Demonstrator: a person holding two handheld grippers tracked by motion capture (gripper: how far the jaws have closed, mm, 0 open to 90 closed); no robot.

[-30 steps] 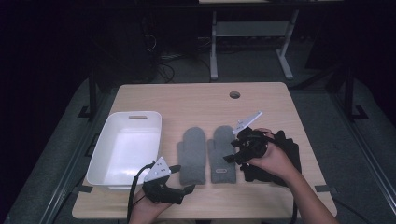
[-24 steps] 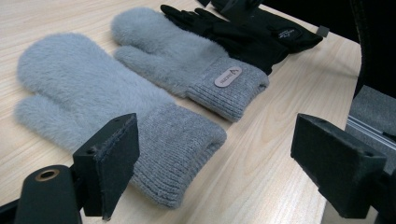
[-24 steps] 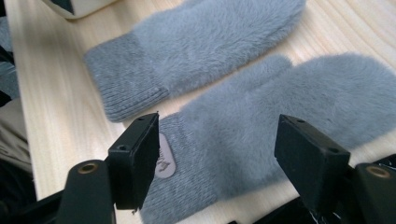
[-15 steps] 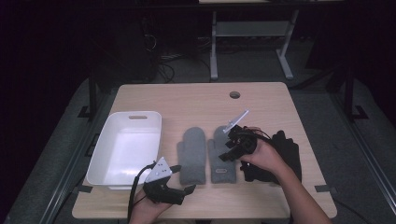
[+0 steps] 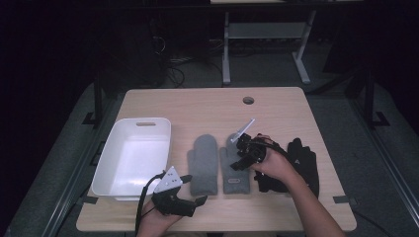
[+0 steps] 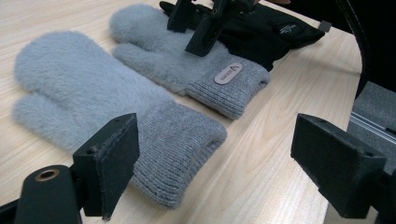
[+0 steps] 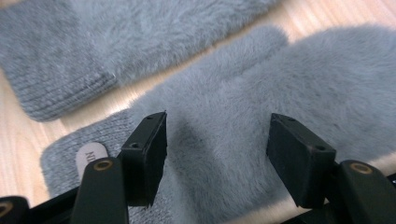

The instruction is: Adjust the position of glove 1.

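At the near half of the wooden table (image 5: 207, 106), the right gripper (image 5: 245, 152) hung low over the right-hand grey mitten (image 5: 234, 168), the one with a small oval label on its knitted cuff, which lay flat beside its twin, the left-hand grey mitten (image 5: 203, 164). Its jaws had just been closing yet stood apart, straddling the fluffy palm without the pads (image 7: 148, 156) pressing into it, so the pick-up looked begun, not made. A pair of black gloves (image 5: 301, 163) lay just beyond, partly under the person's right hand, and a white bin (image 5: 144, 124) sat at the table's left (seemingly the destination, though nothing confirmed it). The left gripper (image 5: 184, 196) waited near the front edge, jaws spread wide with nothing between them, pointing toward the mittens' cuffs. The next move, by my reading, called for sinking the last bit, pinching a good fold of pile, then lifting cleanly so the twin was not dragged along.
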